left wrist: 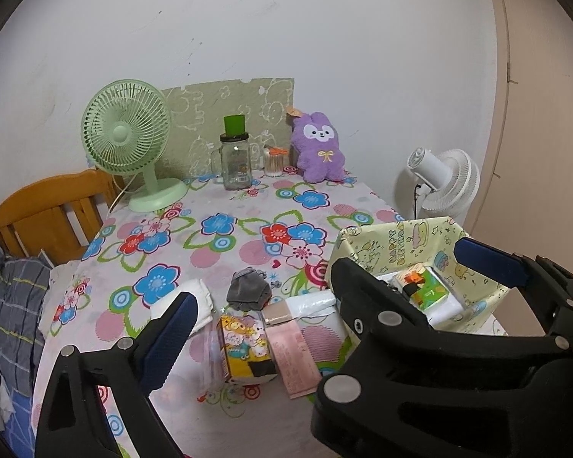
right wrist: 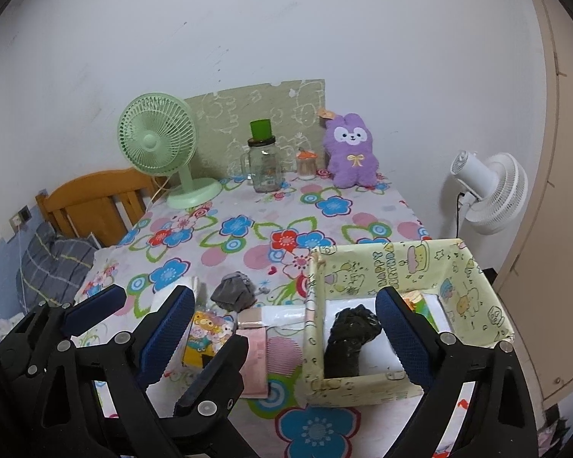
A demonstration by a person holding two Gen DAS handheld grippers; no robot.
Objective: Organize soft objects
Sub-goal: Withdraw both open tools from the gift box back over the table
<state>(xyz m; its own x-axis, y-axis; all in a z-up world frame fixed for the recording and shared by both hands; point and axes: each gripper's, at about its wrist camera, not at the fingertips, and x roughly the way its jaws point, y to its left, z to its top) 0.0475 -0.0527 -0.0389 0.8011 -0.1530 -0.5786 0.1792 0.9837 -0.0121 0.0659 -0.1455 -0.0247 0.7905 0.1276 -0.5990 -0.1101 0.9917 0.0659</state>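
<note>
On the flowered tablecloth lie a grey sock, a folded white cloth, a cartoon tissue pack, a pink packet and a white packet. The birthday-paper box at the right holds a black crumpled item and a green tissue pack. A purple plush sits at the far edge. My left gripper is open above the packs. My right gripper is open over the box's left wall. Their fingers interleave.
At the back stand a green desk fan, a glass jar with a green cup on it, and a small swab jar. A wooden headboard and pillow are left; a white floor fan and a door are right.
</note>
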